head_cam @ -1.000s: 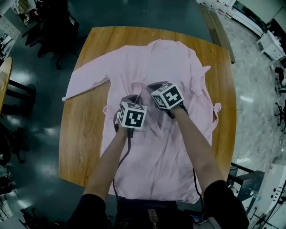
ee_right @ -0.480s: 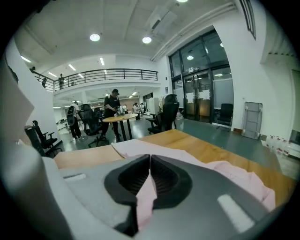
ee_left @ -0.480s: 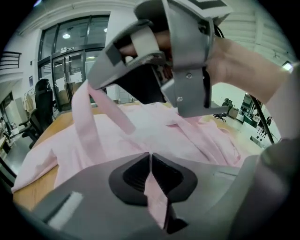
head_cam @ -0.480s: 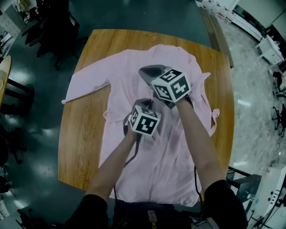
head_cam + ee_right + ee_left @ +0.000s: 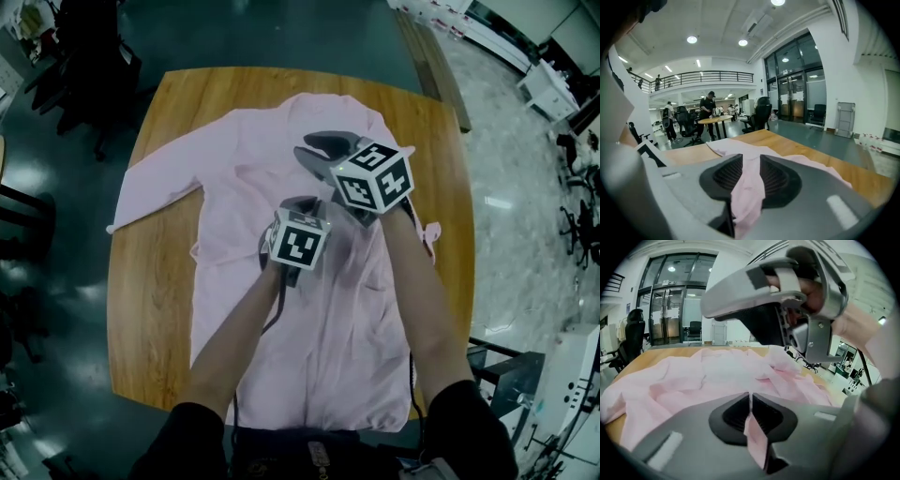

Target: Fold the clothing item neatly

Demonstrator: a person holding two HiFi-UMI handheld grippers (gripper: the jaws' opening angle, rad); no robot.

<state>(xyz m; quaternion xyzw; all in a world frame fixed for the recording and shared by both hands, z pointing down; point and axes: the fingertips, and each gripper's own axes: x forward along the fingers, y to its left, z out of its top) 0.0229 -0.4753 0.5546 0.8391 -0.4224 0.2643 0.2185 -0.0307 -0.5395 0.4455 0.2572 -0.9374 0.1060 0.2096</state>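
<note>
1. Right gripper (image 5: 751, 174) first: its jaws have just been opening and now stand partly spread. A soft bunch of the pink shirt (image 5: 740, 150) still lies in the gap. It looks loose rather than clamped.
2. Left gripper (image 5: 750, 403): jaws pressed almost together, nipping a thin fold of the cloth that stands up between the pads.
3. What changed: a second ago both tools sat side by side at mid-chest. Now the right gripper (image 5: 323, 148) has climbed toward the collar end and lifted off the cloth. The left gripper (image 5: 296, 202) has slid across to sit just behind and below it.
4. My read: the right is letting go of the front edge it carried up, while the left keeps its pinch. That is straightening the front, so folding proper has barely begun.
5. Outward: the shirt (image 5: 253, 150) lies spread on the wooden table (image 5: 150, 281), collar far, hem at the near edge. One sleeve is flung out left and the other cuff sits near the right edge.
</note>
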